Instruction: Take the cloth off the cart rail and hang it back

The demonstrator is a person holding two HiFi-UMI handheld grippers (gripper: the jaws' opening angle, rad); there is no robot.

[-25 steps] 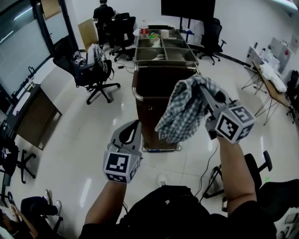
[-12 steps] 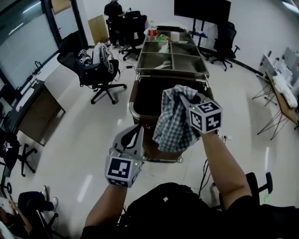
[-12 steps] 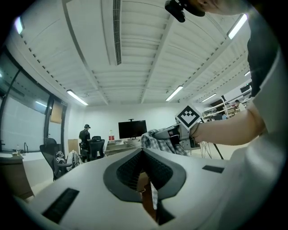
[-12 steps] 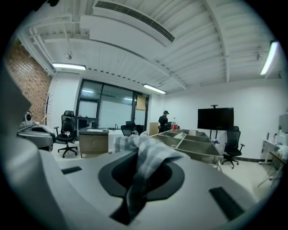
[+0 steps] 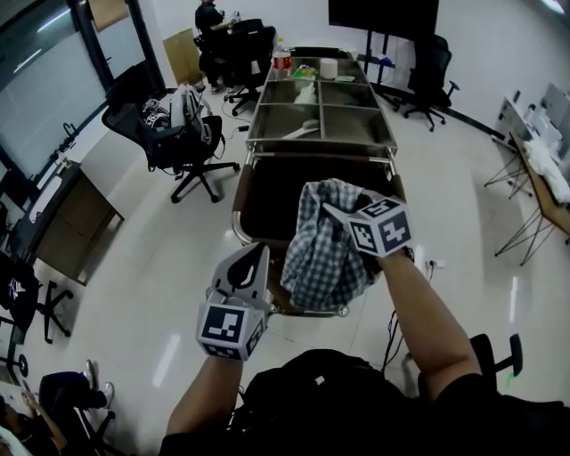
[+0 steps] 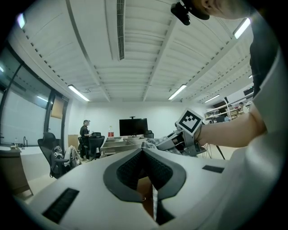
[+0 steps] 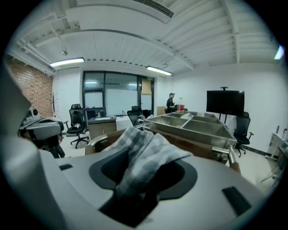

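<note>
A blue-and-white checked cloth (image 5: 316,254) hangs in a bunch from my right gripper (image 5: 331,211), just above the near rim of the brown cart bin and its chrome rail (image 5: 239,203). In the right gripper view the cloth (image 7: 144,152) drapes through the right gripper (image 7: 140,179). Its jaws have just been opening and now stand apart around the fabric. My left gripper (image 5: 258,253) hovers to the left of the cloth, shut and empty; in its own view the left gripper (image 6: 145,152) points level toward the cart.
The cart carries steel trays (image 5: 321,111) on top with small items, bottles at its far end. Office chairs (image 5: 178,134) stand to the left, a desk (image 5: 67,223) further left, a monitor (image 5: 383,13) at the back. A person sits far behind.
My right gripper has come down and in toward the cart's near rim with the cloth. The left gripper has shifted slightly closer to the cart.
</note>
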